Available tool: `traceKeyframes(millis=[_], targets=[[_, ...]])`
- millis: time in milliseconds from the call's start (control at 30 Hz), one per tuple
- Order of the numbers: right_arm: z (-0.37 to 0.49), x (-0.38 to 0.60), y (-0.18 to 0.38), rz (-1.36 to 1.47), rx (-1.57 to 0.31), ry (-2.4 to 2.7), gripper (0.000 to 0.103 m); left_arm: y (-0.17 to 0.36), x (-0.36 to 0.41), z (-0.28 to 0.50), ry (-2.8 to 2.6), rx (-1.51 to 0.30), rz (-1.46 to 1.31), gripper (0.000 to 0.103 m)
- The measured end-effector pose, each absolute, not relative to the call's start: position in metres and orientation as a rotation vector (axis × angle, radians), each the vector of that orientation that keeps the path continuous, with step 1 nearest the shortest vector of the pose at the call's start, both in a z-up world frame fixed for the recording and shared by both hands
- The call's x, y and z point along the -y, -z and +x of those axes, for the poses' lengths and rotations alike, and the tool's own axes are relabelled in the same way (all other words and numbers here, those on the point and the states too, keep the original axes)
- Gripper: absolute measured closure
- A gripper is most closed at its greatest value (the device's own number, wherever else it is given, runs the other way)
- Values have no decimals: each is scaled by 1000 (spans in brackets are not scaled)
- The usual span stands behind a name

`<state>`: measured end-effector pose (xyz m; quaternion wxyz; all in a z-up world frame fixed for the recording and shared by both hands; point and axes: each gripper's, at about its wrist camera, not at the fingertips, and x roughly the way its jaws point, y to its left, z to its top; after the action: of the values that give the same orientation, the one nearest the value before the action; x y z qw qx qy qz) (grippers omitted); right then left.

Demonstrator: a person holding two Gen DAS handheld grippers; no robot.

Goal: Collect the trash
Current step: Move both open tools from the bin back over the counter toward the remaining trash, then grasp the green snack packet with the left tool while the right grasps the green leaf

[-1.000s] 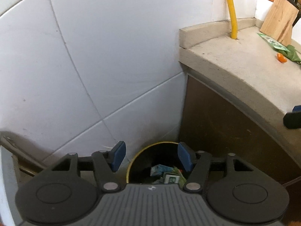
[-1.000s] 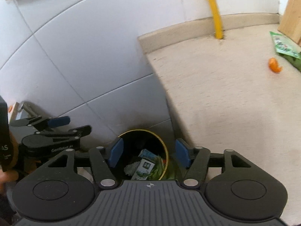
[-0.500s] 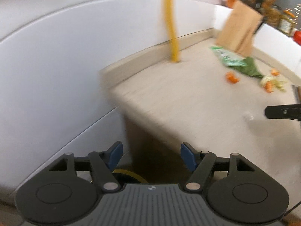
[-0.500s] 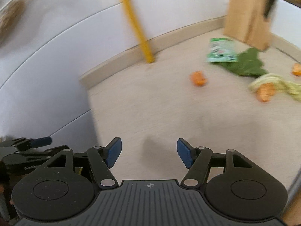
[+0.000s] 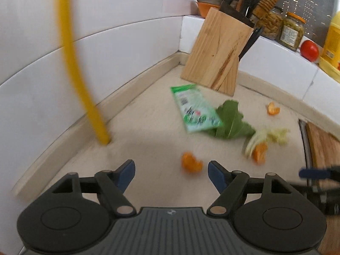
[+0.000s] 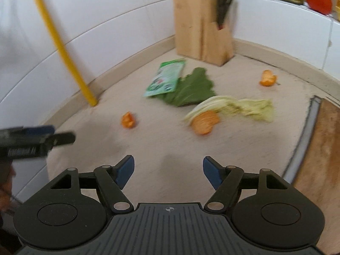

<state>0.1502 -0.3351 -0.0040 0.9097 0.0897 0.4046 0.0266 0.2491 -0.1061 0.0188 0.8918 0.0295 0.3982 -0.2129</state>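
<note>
Trash lies on the beige counter (image 5: 148,148): a green packet (image 5: 194,108) (image 6: 165,77), a green leaf (image 5: 231,120) (image 6: 191,88), a pale cabbage scrap (image 5: 269,136) (image 6: 240,106), and three orange peels. My left gripper (image 5: 171,174) is open and empty, with the nearest peel (image 5: 191,165) (image 6: 128,120) just ahead between its fingers. My right gripper (image 6: 167,171) is open and empty above the counter, short of a peel (image 6: 205,122) by the cabbage. A third peel (image 6: 267,78) (image 5: 273,108) lies further back. The left gripper shows at the right wrist view's left edge (image 6: 40,139).
A wooden knife block (image 5: 216,53) (image 6: 201,25) stands in the back corner. A yellow pipe (image 5: 72,63) (image 6: 61,44) rises along the tiled wall. Jars (image 5: 292,30), a tomato (image 5: 309,50) and a yellow bottle (image 5: 331,38) stand on the ledge. A wooden board (image 6: 318,148) lies at right.
Both grippers have swung up and right from over the floor bin to over the counter. The bin has left view and the scattered trash has come into view. Both stay open.
</note>
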Motion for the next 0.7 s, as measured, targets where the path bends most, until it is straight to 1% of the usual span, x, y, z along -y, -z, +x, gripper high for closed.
traceKeyframes(millis=[233,500,600,700], targets=[[163,368,3,223,-823,-31,24,-12,161,315,423,-897,25,33],[176,401,8,285,-828,-32,23,16,215,382,370,-996,34,33],[179,412,11,301,-832,-32,21,29,228,396,356,-1033,50,33],[181,421,14,322,-832,-24,21,33,240,398,344,-1009,86,33]])
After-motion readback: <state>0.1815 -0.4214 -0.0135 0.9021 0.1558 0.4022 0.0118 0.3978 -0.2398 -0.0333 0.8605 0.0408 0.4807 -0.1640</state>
